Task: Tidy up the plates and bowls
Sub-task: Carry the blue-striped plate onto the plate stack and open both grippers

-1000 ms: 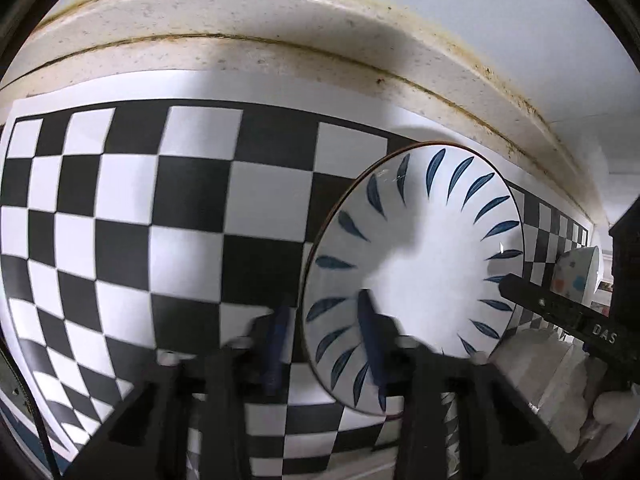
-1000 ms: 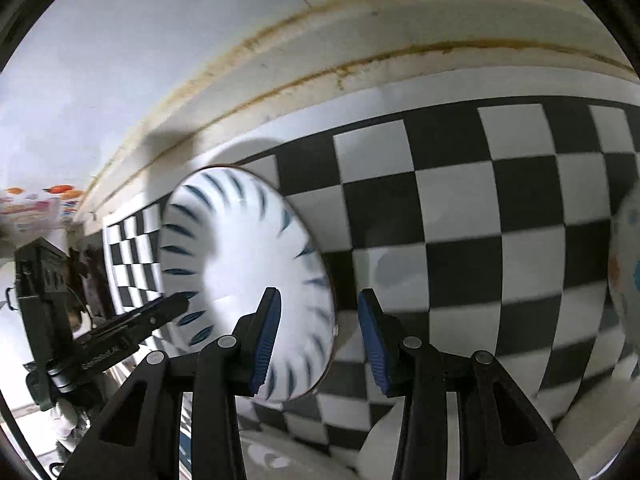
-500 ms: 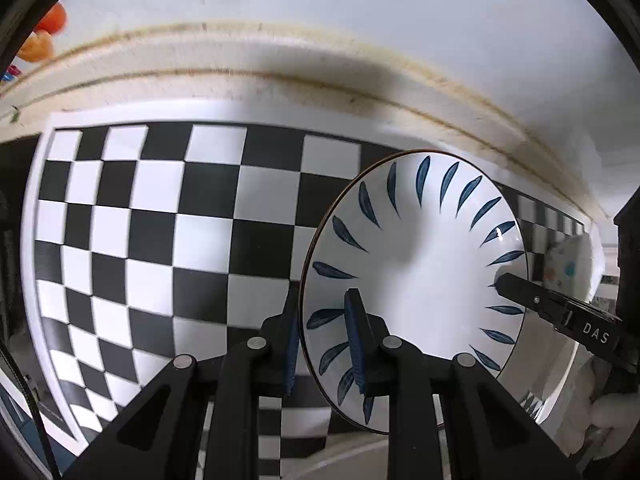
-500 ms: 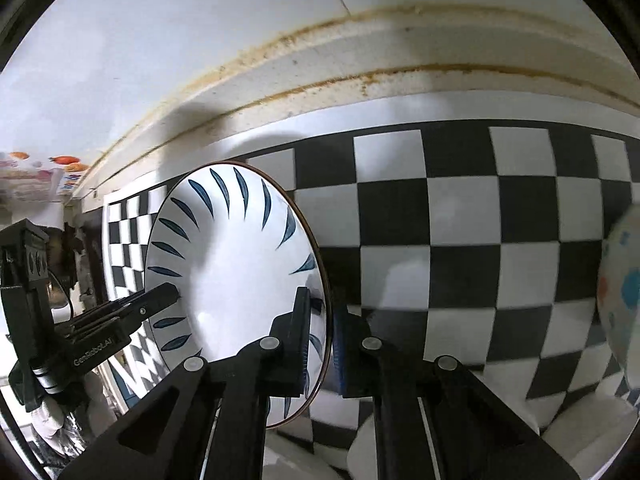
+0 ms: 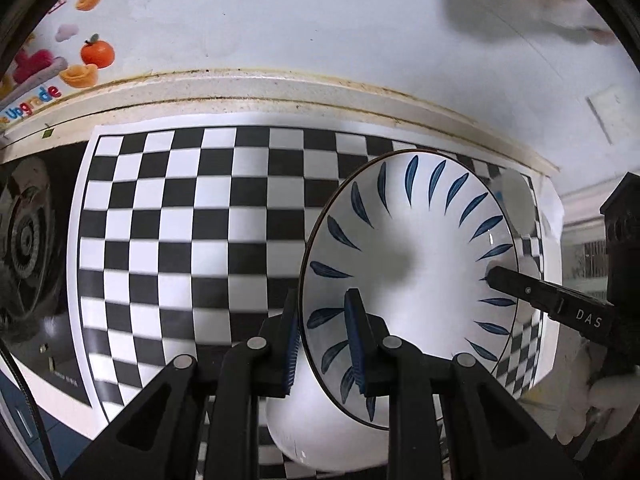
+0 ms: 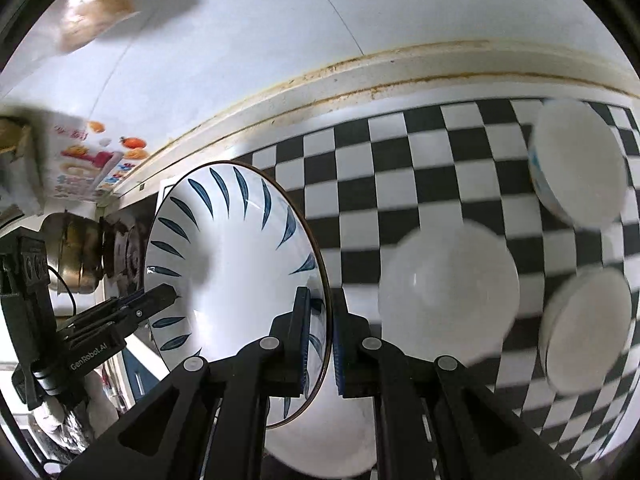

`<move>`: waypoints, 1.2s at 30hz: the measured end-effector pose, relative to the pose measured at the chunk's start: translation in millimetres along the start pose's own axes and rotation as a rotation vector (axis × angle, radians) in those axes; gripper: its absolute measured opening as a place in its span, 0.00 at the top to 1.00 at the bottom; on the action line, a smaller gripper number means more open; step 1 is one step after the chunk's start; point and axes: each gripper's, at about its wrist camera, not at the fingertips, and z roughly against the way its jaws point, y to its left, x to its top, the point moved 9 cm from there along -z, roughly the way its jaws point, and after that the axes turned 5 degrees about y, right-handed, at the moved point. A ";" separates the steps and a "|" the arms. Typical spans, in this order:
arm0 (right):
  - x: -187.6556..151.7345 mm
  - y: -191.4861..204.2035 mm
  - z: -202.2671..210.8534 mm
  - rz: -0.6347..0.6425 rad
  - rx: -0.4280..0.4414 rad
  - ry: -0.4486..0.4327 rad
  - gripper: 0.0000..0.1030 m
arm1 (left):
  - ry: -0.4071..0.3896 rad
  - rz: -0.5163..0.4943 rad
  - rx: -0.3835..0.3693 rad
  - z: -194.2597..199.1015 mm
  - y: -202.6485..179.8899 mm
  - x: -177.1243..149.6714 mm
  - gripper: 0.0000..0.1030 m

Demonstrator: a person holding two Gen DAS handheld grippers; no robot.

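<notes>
Three plain white bowls sit on the checkered mat (image 6: 420,168) in the right wrist view — a large white bowl (image 6: 448,292) nearest the fingers, a small bowl (image 6: 576,168) tilted toward the back right, and a third bowl (image 6: 580,324) at the right edge; all three are blurred, and no contents can be made out in any of them. The blue-leaf plate (image 5: 408,268) is held off the mat between both grippers, standing nearly on edge with its white face and ring of dark blue leaf marks turned toward the left wrist camera. The left gripper (image 5: 322,340) is clamped on the plate's lower left rim, one blue pad in front of the face and the other behind it. The right gripper (image 6: 320,336) pinches the opposite rim the same way, its fingers closed tight with the thin edge running up between them. A rounded white dish (image 5: 320,432) lies just beneath the plate, close under the fingers of both grippers; whether the plate touches it cannot be told. At the left end of the mat lies a dark stove burner (image 5: 24,236), and a metal pot (image 6: 76,256) stands beyond the plate.
</notes>
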 end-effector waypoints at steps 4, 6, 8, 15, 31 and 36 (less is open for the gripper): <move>-41.0 2.5 8.8 0.004 0.008 -0.012 0.89 | -0.001 -0.016 0.003 2.9 -3.9 -27.8 0.82; -58.6 0.7 10.2 0.004 0.009 -0.013 0.89 | 0.001 -0.022 0.005 2.4 -4.1 -40.4 0.82; -78.8 -1.8 10.1 0.001 0.012 -0.010 0.89 | 0.009 -0.025 0.009 0.2 -5.0 -54.6 0.82; -129.2 -16.2 -6.8 -0.017 0.004 0.025 0.89 | 0.096 -0.013 0.013 -23.9 -4.3 -96.5 0.82; -167.2 -44.1 -76.1 -0.044 -0.055 0.126 0.89 | 0.246 -0.015 0.097 -94.5 14.0 -127.3 0.81; -167.9 -45.7 -90.0 -0.049 -0.066 0.151 0.89 | 0.267 -0.013 0.111 -102.7 15.4 -130.7 0.81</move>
